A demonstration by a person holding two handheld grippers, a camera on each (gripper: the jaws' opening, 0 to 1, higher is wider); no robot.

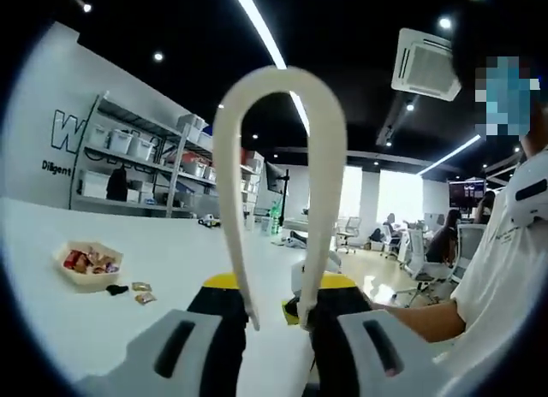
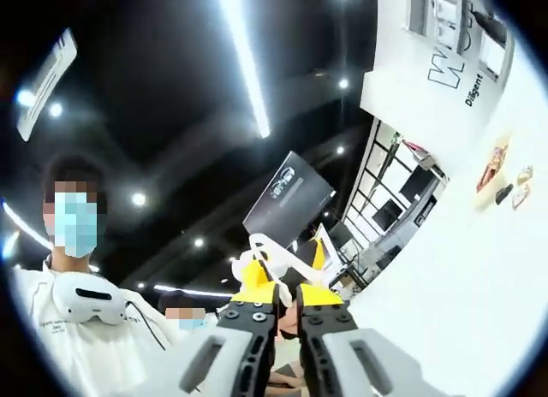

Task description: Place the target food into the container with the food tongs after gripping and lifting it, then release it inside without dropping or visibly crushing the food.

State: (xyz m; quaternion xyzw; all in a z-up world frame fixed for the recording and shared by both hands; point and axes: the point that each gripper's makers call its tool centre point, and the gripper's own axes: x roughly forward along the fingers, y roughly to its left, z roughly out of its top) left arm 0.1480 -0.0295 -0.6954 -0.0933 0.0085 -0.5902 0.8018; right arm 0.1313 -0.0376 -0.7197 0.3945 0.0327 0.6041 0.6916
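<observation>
hand-held gripper point(image 1: 278, 316): grey shells | black jaws | yellow tips; person point(image 2: 86, 316): white shirt

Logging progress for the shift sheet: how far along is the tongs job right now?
Early stage. Done: the left gripper is shut on the white tongs, held upright. Nothing is between the tong tips. Left: the snack packets lie on the white table beside the container, so gripping, lifting and releasing inside remain. The right gripper holds nothing visible.
</observation>
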